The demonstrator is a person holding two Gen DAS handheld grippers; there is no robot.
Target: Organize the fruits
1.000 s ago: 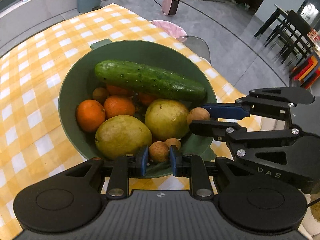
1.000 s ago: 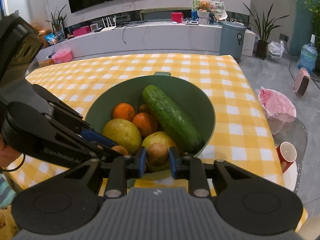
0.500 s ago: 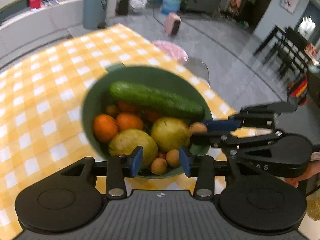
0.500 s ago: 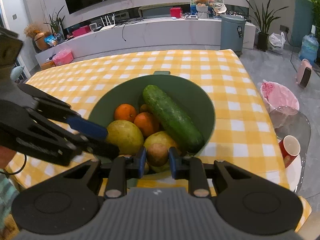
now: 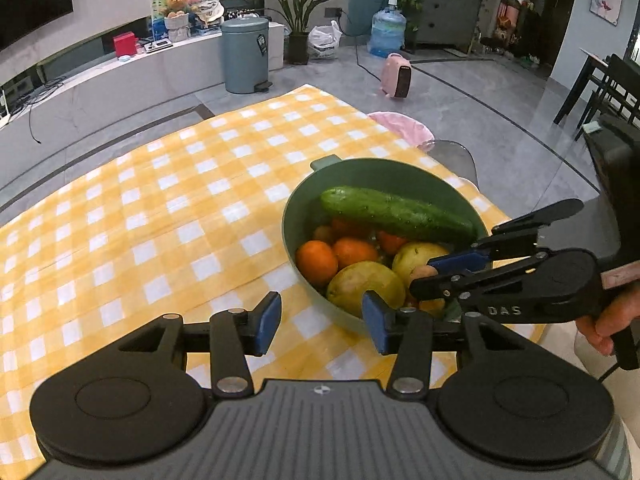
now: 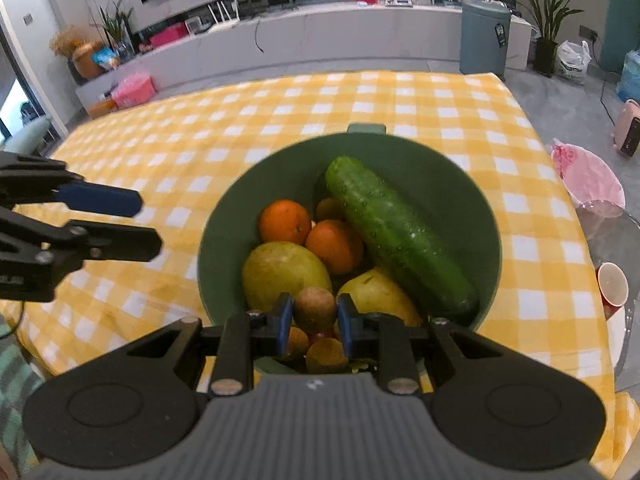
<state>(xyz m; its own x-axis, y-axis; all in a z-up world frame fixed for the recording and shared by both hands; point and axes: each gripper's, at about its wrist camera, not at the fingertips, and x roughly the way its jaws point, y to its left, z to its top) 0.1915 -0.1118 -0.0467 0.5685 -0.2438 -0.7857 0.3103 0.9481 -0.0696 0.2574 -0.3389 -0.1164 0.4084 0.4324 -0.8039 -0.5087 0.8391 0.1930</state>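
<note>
A green bowl (image 5: 298, 200) (image 6: 440, 152) on the yellow checked cloth holds a cucumber (image 5: 396, 214) (image 6: 396, 236), oranges (image 5: 316, 262) (image 6: 284, 220), pears (image 5: 364, 288) (image 6: 280, 272) and small brown fruits. My right gripper (image 6: 315, 314) (image 5: 420, 278) is over the bowl's near side, shut on one small brown fruit (image 6: 315, 309) (image 5: 422, 271). My left gripper (image 5: 320, 322) (image 6: 146, 224) is outside the bowl, to its left above the cloth. Its jaws are opening, with nothing between them.
A red cup (image 6: 612, 288) stands on a glass surface right of the table, beside a pink-lined bin (image 6: 586, 178) (image 5: 400, 128). A hand (image 5: 604, 320) grips the right tool's handle. Checked cloth (image 5: 160, 200) stretches left and beyond the bowl.
My left gripper let go of a small brown fruit into the bowl, opened, and drew back up and left off the bowl. The right gripper kept its fruit and shifted slightly.
</note>
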